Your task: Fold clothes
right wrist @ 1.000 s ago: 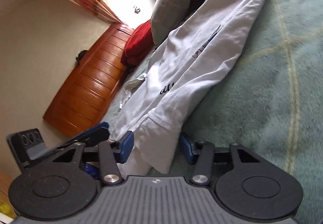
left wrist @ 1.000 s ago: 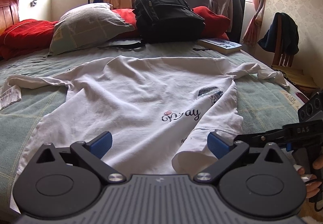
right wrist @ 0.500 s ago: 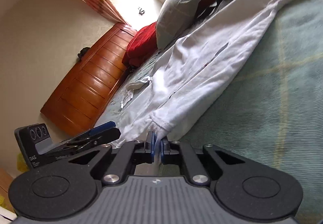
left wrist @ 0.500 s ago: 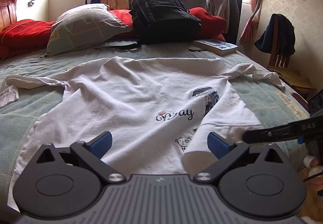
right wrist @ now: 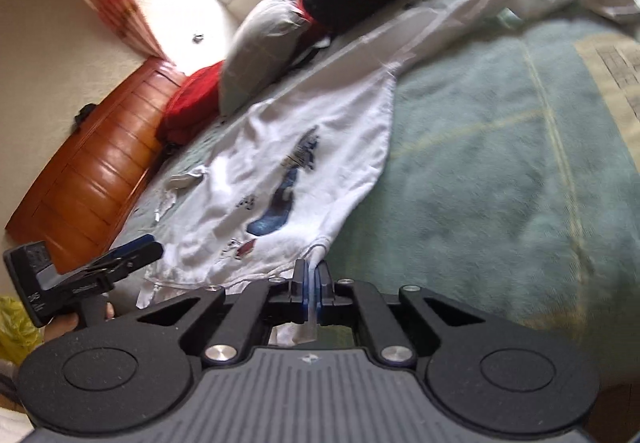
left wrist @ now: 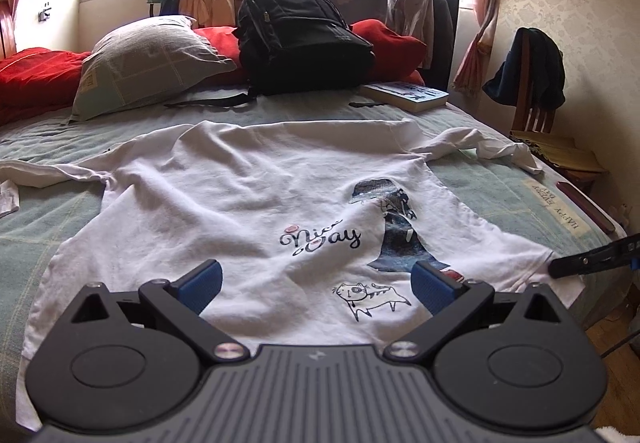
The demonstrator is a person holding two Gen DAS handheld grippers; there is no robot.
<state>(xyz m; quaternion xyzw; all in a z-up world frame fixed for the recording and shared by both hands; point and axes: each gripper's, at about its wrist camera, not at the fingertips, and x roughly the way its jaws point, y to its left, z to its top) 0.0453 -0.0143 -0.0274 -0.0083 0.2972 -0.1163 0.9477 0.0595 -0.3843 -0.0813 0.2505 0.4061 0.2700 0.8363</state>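
While the white cotton long-sleeved shirt with a printed front (left wrist: pixel 248 203) lies spread flat on the green checked bed cover (left wrist: pixel 492 187), its long axis runs away from both tongs, from the hem at the near bed edge up toward the collar at the far end, and its sleeves trail out to either side. The right gripper (right wrist: pixel 313 277) has its jaws pressed together on the shirt's near right hem corner (right wrist: pixel 320 249), a tongue of white cloth pinched between the blue pads and drawn taut toward the bed's edge. The left gripper (left wrist: pixel 316 283) hovers just over the near hem with its blue pads wide apart and nothing between them; the printed cat sits right ahead of it. So the shirt lies forward and below both hands, and the left hand is the nearer to the free left half of the hem, the right being already engaged at its own corner. By my judgement the coming fold turns on that: the left tongs need to drop onto the hem on their own side so that both corners can travel along the shirt's length together.

Counted: one shirt, two sleeves, two grippers. Beyond the collar sit one black fabric backpack (left wrist: pixel 304 43), one pale grey checked pillow (left wrist: pixel 148 59) and one paperback book (left wrist: pixel 408 95), all well apart from the shirt's hem.
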